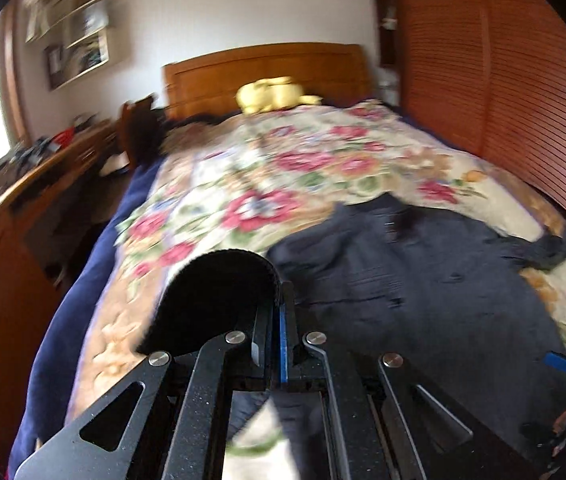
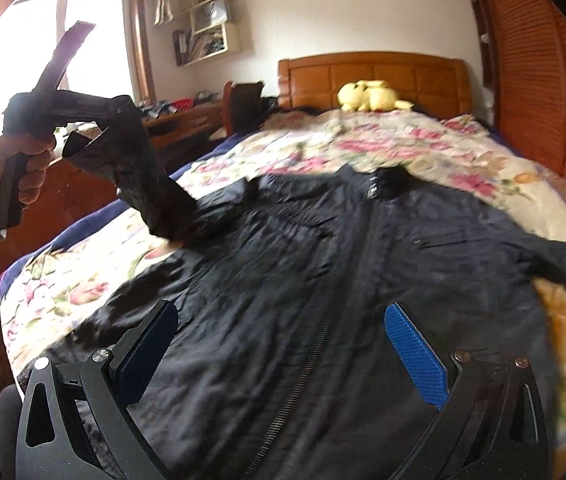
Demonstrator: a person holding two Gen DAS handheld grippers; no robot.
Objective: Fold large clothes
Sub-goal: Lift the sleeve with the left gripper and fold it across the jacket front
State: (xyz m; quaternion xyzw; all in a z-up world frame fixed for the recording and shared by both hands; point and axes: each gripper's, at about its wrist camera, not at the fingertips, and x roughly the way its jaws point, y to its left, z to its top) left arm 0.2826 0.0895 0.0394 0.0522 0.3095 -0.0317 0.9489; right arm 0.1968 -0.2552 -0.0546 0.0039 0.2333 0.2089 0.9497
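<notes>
Left tongs (image 1: pixel 279 320) pinch the jacket's (image 2: pixel 323 280) sleeve (image 2: pixel 155 184) aloft; right tongs (image 2: pixel 283 344) spread above it.

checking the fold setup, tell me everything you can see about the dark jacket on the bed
The dark jacket lies spread front-up on the floral bedspread, collar toward the headboard. It looks like thin, crinkled navy or black fabric with a metal zipper down the middle, apparently zipped. One sleeve stretches flat toward the wardrobe side; the other is lifted off the bed, its ribbed cuff pinched in the left tongs. The right tongs hover open over the hem area.
</notes>
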